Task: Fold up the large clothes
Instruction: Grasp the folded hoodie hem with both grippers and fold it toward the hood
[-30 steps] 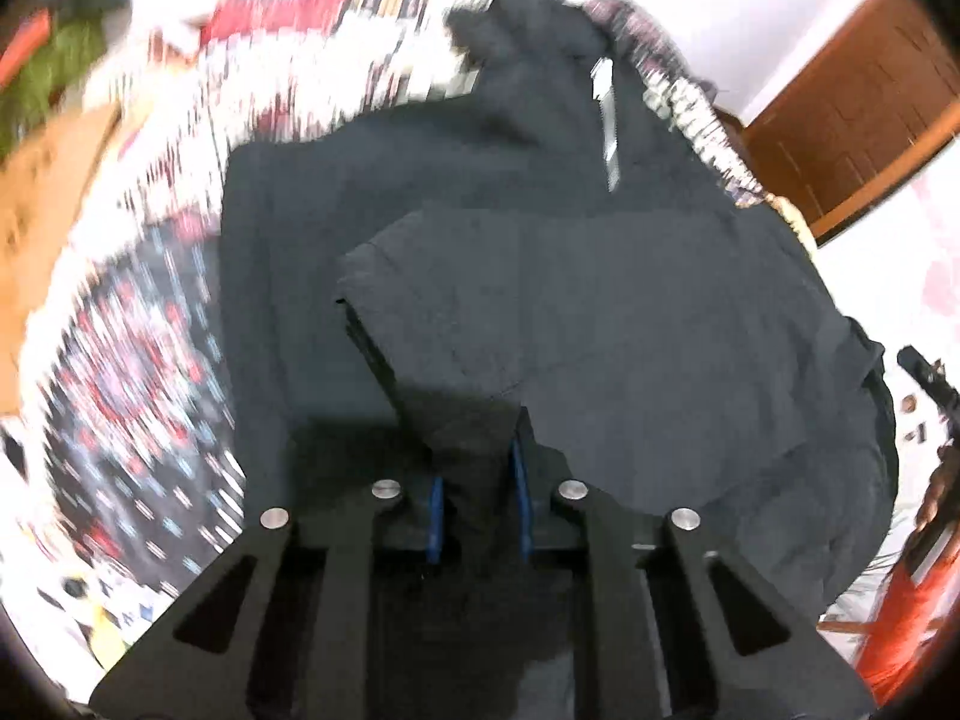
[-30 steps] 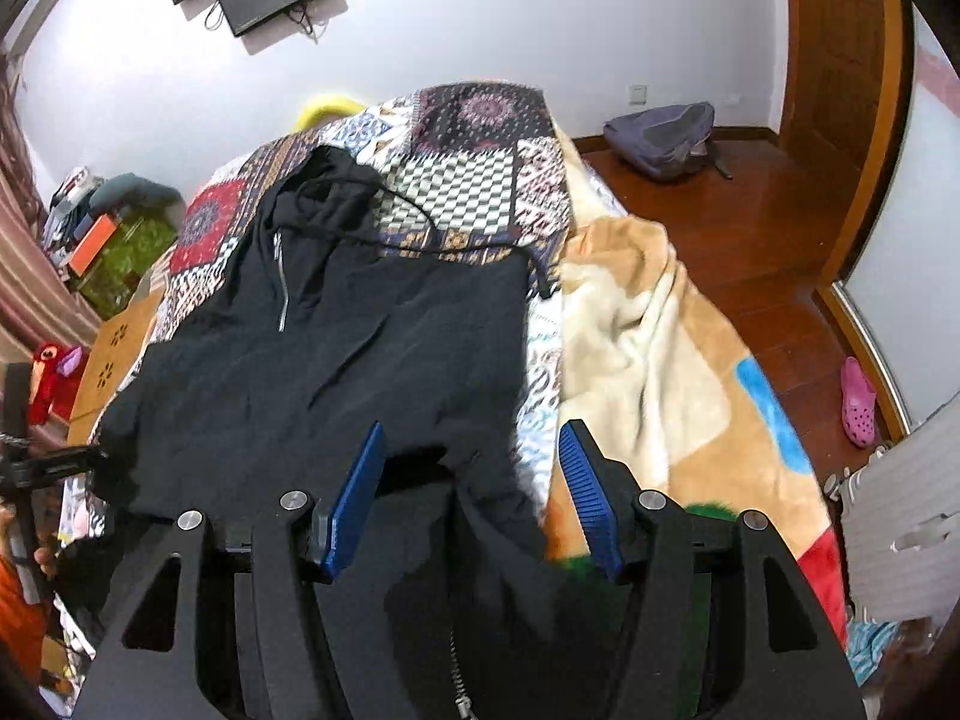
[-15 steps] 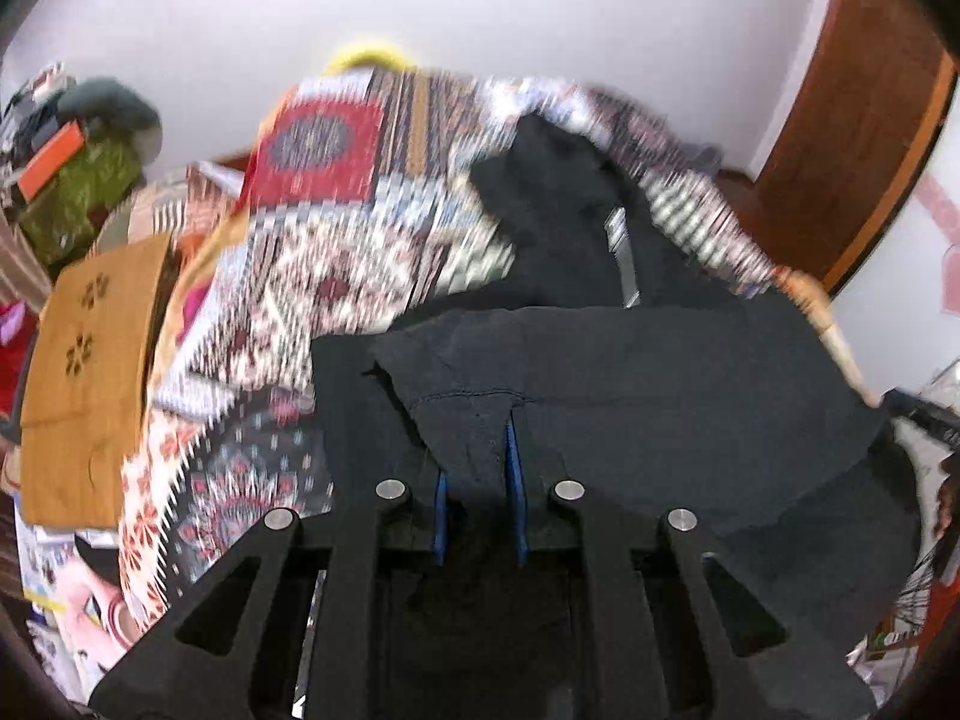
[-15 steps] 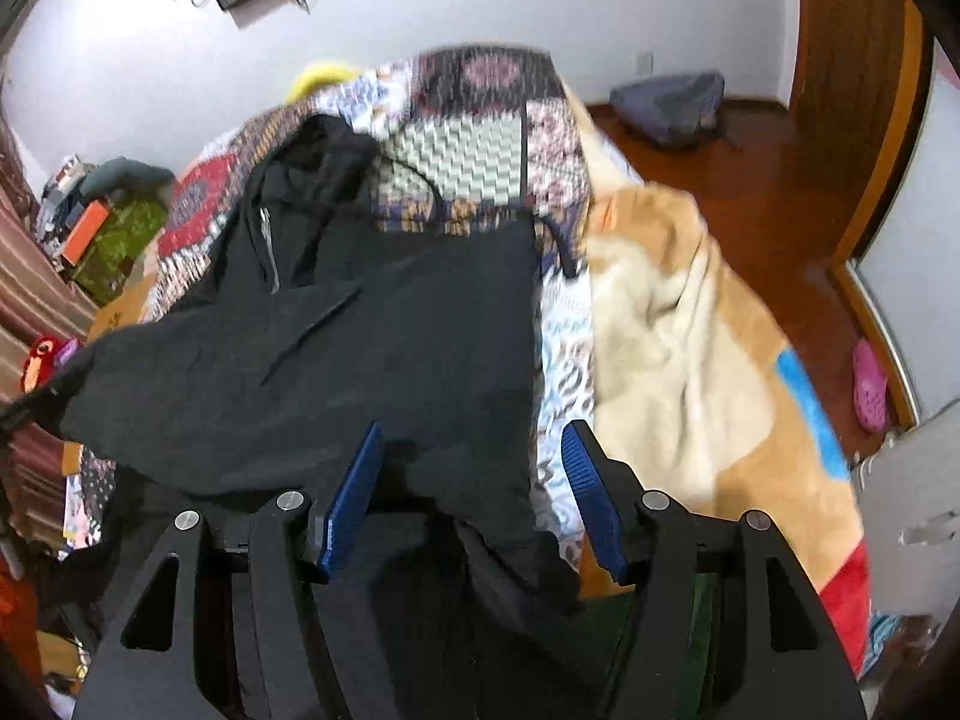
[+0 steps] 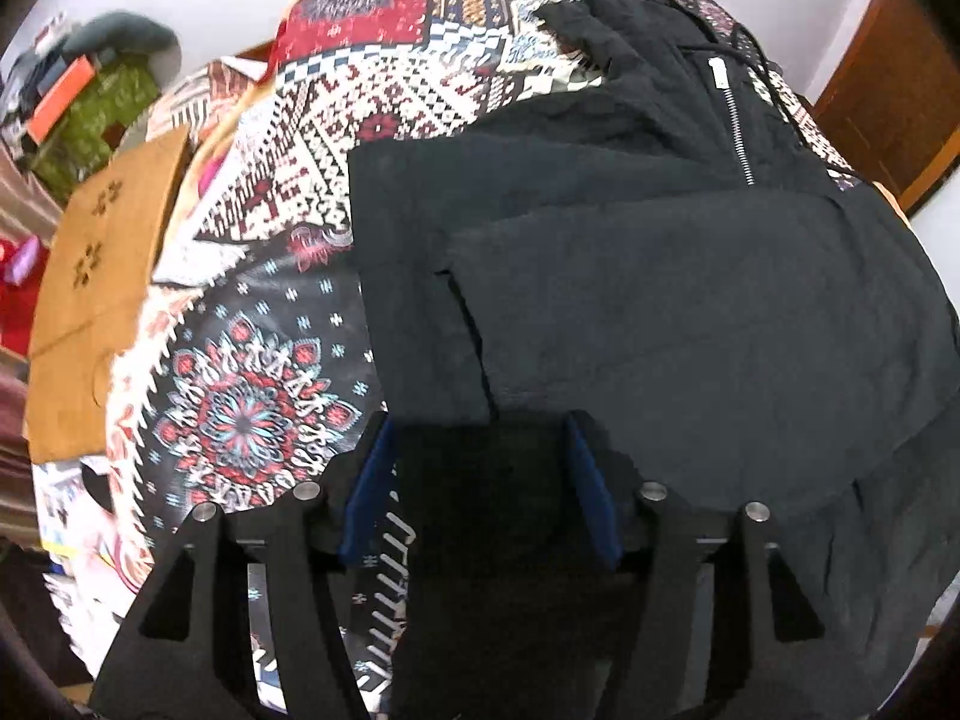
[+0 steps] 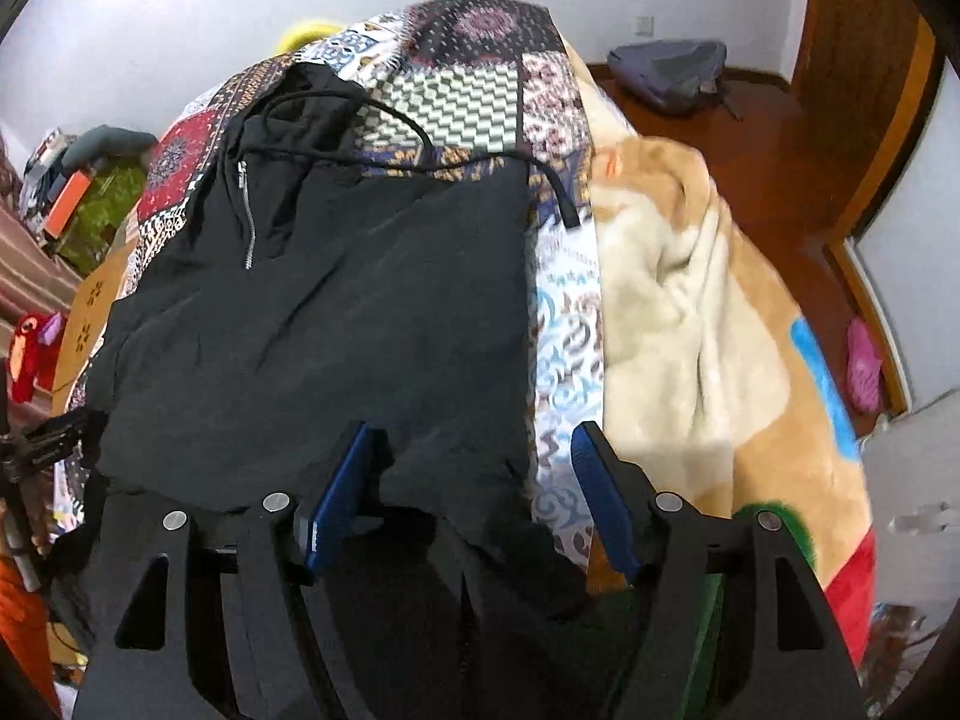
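Observation:
A black zip hoodie (image 5: 660, 276) lies on a patterned bedspread (image 5: 258, 396), hood at the far end, with a sleeve folded across its body. It also shows in the right wrist view (image 6: 336, 312), with its drawstring (image 6: 420, 138) trailing over the quilt. My left gripper (image 5: 480, 438) is open and empty, its blue pads apart over the hoodie's near left edge. My right gripper (image 6: 474, 450) is open and empty over the hoodie's near right edge.
A beige fleece blanket (image 6: 708, 324) lies on the bed to the right of the hoodie. A wooden stool (image 5: 96, 300) stands left of the bed. A grey bag (image 6: 666, 72) lies on the wooden floor by the far wall.
My left gripper was shut on the hoodie's sleeve, carried it across the body, and has opened and let it go. My right gripper stayed open.

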